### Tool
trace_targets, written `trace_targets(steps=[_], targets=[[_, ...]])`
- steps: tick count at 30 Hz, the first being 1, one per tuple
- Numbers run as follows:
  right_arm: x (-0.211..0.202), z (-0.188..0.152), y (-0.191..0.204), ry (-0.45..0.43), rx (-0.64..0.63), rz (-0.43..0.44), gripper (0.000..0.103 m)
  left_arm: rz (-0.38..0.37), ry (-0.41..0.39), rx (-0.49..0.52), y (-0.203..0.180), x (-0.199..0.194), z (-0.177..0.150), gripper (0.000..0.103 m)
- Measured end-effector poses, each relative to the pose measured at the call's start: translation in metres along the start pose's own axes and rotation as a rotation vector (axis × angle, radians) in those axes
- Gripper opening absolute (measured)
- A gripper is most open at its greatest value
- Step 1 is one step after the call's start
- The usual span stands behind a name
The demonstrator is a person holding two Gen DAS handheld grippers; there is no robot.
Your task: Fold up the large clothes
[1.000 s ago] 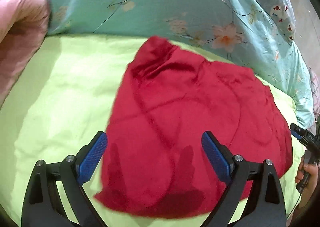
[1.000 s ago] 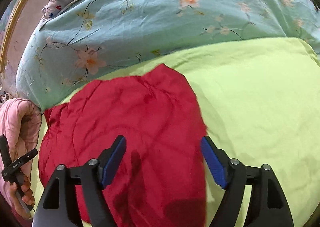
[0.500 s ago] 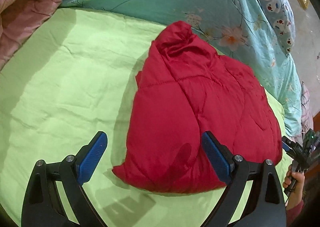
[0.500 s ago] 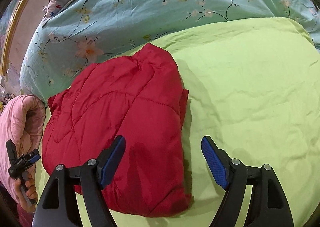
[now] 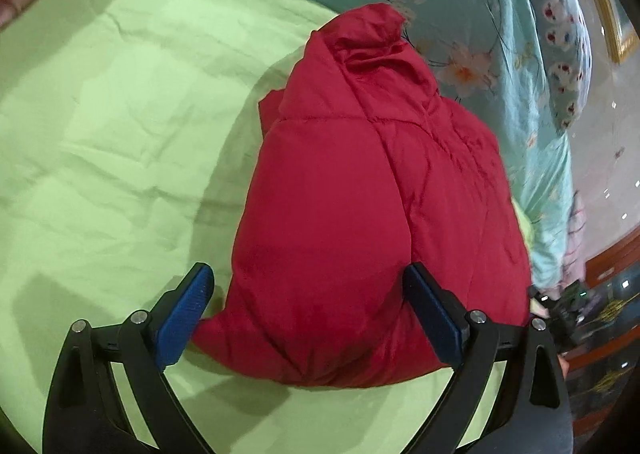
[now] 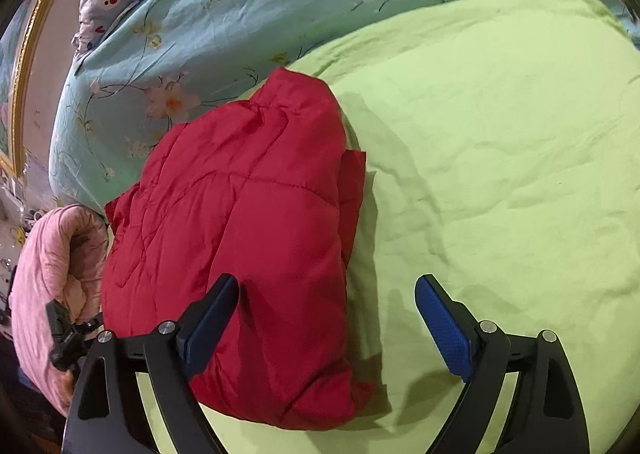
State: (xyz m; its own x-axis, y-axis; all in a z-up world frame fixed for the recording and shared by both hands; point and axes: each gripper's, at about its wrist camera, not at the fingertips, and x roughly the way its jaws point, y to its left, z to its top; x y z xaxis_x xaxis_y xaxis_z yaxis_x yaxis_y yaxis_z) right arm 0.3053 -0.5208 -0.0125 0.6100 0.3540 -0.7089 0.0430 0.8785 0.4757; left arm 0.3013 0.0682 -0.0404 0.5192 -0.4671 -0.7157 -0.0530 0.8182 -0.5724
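Left wrist view: we see a folded red jacket (image 5: pixel 372 213) on the green sheet (image 5: pixel 100 125), floral quilt (image 5: pixel 480 13) behind; left gripper (image 5: pixel 308 314) and right gripper (image 6: pixel 326 318) both gape, empty.

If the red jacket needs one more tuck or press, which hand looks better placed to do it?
Probably the left. The left gripper is open with the jacket centred between its fingers. The right gripper, also open, sits off the jacket's edge, mostly over the green sheet.
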Motion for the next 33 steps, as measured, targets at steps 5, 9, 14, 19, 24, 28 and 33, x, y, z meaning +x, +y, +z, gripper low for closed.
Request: trace_targets(steps=[5,9,14,19,24,28,33], targets=[[0.017,0.008,-0.002,0.039,0.03,0.043,0.093,-0.033,0.017,-0.017,0.002,0.012,0.009,0.102],[0.033,0.016,-0.003,0.065,0.07,0.095,0.095,-0.056,0.037,-0.025,0.002,0.025,0.017,0.103],[0.052,0.026,-0.005,0.106,0.085,0.127,0.1,-0.081,0.058,-0.056,0.002,0.039,0.025,0.103],[0.065,0.032,-0.012,0.154,0.104,0.189,0.103,-0.172,0.086,-0.124,0.005,0.058,0.028,0.103],[0.071,0.036,-0.01,0.162,0.095,0.224,0.103,-0.202,0.087,-0.146,0.0,0.065,0.03,0.103],[0.084,0.035,0.003,0.185,0.073,0.256,0.102,-0.199,0.108,-0.094,-0.009,0.07,0.032,0.103],[0.092,0.034,0.019,0.197,0.047,0.227,0.1,-0.199,0.082,-0.052,-0.014,0.069,0.032,0.096]])
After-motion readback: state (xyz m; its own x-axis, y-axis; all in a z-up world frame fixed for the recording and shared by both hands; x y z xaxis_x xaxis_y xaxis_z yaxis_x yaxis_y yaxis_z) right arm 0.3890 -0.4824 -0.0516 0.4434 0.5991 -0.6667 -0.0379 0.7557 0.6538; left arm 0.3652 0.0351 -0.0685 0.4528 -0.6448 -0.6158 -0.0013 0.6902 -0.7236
